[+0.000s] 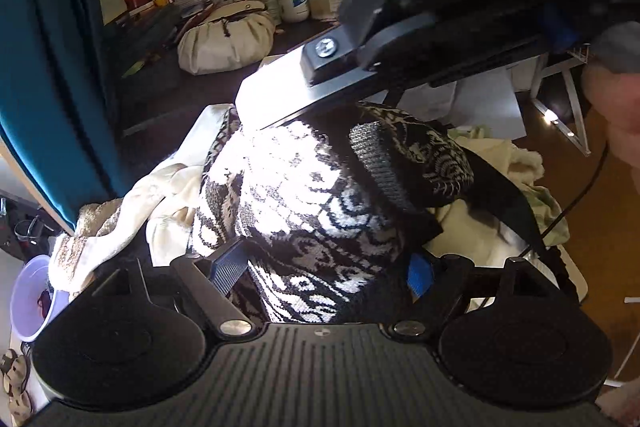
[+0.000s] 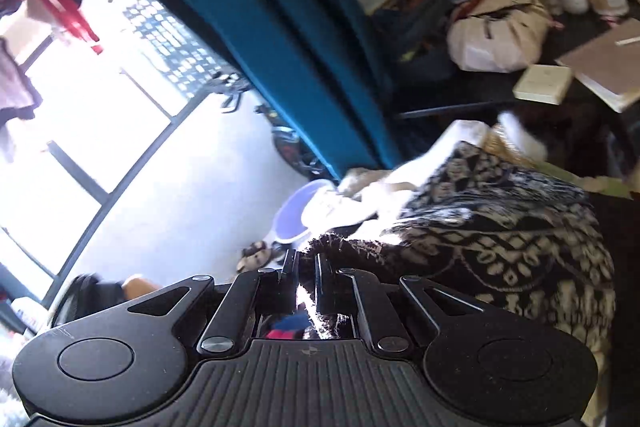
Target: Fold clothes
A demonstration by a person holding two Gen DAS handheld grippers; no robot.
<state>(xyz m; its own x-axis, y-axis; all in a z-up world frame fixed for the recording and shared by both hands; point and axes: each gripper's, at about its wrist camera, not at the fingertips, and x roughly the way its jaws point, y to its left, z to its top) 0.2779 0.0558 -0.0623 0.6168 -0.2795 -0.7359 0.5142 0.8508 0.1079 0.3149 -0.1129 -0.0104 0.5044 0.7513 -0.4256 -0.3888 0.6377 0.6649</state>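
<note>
A black-and-white patterned knit sweater hangs in a bunch over a pile of clothes. My right gripper is shut on its dark fuzzy edge, and the rest of the sweater trails off to the right. In the left wrist view that right gripper comes in from the upper right, its bright metal finger at the top of the sweater. My left gripper stands wide below, its blue pads on either side of the hanging knit. I see no squeeze on it.
Cream garments and a pale green cloth lie under the sweater. Behind is a dark desk with a white pouch and several cosmetics bottles. A teal curtain hangs left; a lavender bowl sits below.
</note>
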